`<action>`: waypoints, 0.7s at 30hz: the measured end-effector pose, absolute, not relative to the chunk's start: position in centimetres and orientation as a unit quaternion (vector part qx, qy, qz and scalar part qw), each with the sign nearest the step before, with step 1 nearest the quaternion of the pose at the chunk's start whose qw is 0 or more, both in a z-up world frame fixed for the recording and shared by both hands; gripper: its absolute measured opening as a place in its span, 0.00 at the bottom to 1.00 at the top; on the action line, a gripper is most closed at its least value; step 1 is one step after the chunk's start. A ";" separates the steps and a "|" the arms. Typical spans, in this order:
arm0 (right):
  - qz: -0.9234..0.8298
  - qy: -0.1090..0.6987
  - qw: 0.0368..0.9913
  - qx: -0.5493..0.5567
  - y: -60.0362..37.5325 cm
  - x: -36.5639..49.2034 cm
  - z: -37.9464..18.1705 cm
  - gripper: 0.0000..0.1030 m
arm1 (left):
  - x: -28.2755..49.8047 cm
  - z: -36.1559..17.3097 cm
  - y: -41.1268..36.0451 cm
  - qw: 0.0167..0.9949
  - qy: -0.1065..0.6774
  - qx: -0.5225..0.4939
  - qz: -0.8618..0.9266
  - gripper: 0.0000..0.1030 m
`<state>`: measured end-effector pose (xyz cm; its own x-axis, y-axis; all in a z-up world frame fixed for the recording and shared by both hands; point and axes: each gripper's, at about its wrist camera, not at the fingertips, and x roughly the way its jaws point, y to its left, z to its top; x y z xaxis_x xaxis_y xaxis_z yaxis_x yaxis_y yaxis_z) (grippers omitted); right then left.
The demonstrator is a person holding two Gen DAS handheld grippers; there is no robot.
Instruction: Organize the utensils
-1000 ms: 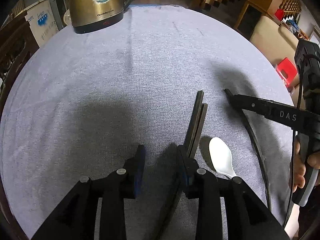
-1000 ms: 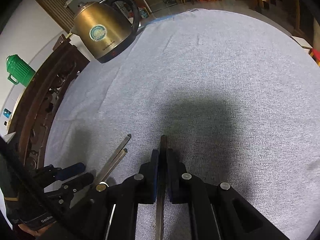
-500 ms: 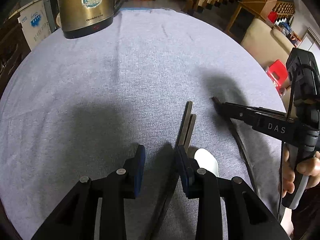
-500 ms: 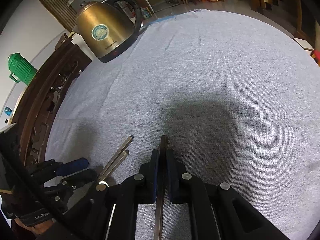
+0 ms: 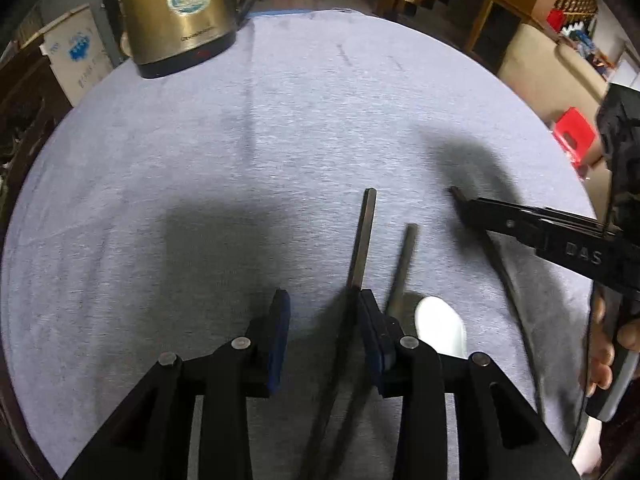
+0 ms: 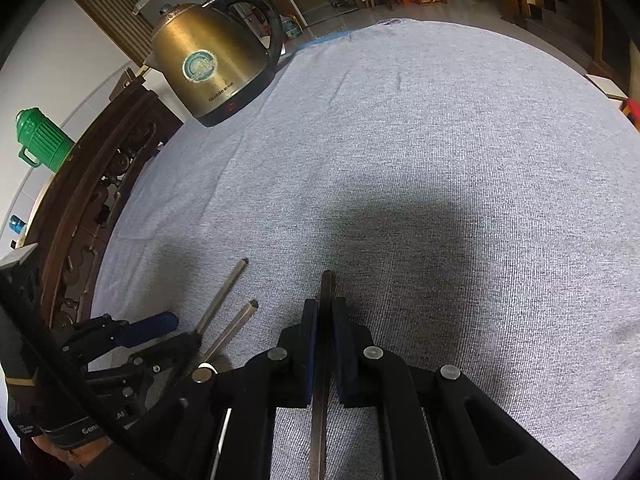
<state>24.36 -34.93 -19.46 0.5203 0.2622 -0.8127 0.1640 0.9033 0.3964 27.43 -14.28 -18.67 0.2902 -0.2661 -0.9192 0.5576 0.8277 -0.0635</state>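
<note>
**Chopsticks split between two grippers on the grey table**

Left wrist view: the left gripper [image 5: 324, 320] points down at the grey-clothed table [image 5: 200, 160]. Its fingers [image 5: 280, 320] stand apart and are opening. One chopstick [image 5: 362, 240] runs from the inner face of the right finger out toward the far side; whether it still touches that pad I cannot tell, and the left pad is clear of it. A second chopstick [image 5: 402, 264] lies just to its right, outside the fingers, angled slightly away and a little blurred. A white spoon [image 5: 440, 326] lies bowl-up near the right finger, its handle hidden under the gripper. At the right, the right gripper [image 5: 464, 204] reaches in, held by a hand [image 5: 604, 352], with a third chopstick [image 5: 500, 264] clamped in it and trailing toward the near edge. A brass kettle [image 5: 180, 16] stands at the far left.

Right wrist view: the right gripper [image 6: 326, 312] has its fingers [image 6: 310, 320] together, clamped on a chopstick [image 6: 325, 288] whose tip pokes out past them. To the left lie the two other chopsticks [image 6: 222, 296] [image 6: 234, 330], tips spread apart, beside the left gripper [image 6: 160, 332] with its blue pads parted. The kettle [image 6: 208, 64] sits far left, and a green jug [image 6: 42, 140] stands beyond the table.
</note>
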 end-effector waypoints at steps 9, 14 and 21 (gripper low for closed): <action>0.028 0.491 0.844 0.214 -34.8 24.4 -19.4 0.08 | 30.6 -18.8 -11.7 0.800 0.558 0.101 -0.194 0.42; 0.027 0.524 0.832 0.183 -34.3 25.8 -19.0 0.08 | 32.4 -19.2 -13.7 0.795 0.564 0.123 -0.186 0.55; 0.021 0.579 0.803 0.140 -33.4 28.2 -18.6 0.08 | 34.6 -19.0 -15.1 0.793 0.560 0.135 -0.197 0.31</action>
<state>28.23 -33.41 -18.62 0.3288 0.1955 -0.9240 0.1283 0.9600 0.2488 34.65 -15.14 -19.03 0.2946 -0.1613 -0.9419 0.4648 0.8854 -0.0062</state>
